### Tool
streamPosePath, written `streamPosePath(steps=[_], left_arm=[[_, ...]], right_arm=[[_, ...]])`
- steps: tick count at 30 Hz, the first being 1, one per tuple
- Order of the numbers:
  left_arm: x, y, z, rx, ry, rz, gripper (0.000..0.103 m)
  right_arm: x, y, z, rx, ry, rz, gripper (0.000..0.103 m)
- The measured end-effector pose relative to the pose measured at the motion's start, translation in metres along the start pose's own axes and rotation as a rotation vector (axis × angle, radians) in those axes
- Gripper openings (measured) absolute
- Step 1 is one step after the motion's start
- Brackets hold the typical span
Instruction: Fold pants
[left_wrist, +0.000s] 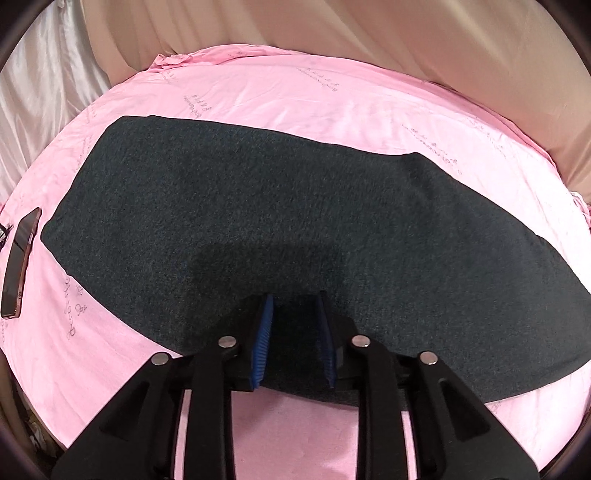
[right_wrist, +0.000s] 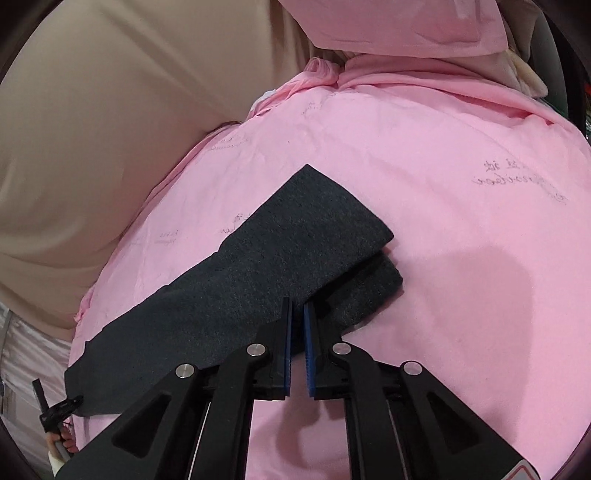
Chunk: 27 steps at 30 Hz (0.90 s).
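Only the left wrist view takes in the dark pants (left_wrist: 295, 221) as one long band across the pink sheet (left_wrist: 295, 92), with a phone (left_wrist: 20, 266) at nine o'clock; the left gripper (left_wrist: 295, 299) stands partly spread over the near hem, pads clear of the cloth. Meanwhile the right wrist view shows the stacked folded end (right_wrist: 314, 236) toward one o'clock, the right gripper (right_wrist: 298, 306) nearly pressed together over its edge, and whether it pinches cloth I cannot tell.
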<state>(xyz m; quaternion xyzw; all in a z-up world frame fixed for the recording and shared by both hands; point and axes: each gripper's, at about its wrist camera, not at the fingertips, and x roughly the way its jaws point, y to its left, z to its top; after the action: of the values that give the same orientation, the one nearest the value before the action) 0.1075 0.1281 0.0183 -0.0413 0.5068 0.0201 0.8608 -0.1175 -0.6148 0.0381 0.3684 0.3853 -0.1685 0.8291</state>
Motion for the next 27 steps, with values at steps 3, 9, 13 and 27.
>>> streamPosePath(steps=[3,9,13,27], left_arm=[[0.000,-0.001,-0.001,0.005,0.002,0.001,0.029],[0.000,0.002,-0.001,-0.010,0.007,-0.013,0.029],[0.000,0.004,-0.001,-0.008,0.010,-0.007,0.031],[0.006,0.002,0.007,0.006,-0.005,0.031,0.031]], right_arm=[[-0.001,-0.005,0.005,0.032,-0.004,-0.012,0.027],[0.010,-0.021,0.034,0.092,-0.036,-0.035,0.046],[0.010,-0.015,0.040,0.065,-0.036,-0.002,0.007],[-0.041,0.008,0.019,-0.121,-0.143,-0.097,0.022]])
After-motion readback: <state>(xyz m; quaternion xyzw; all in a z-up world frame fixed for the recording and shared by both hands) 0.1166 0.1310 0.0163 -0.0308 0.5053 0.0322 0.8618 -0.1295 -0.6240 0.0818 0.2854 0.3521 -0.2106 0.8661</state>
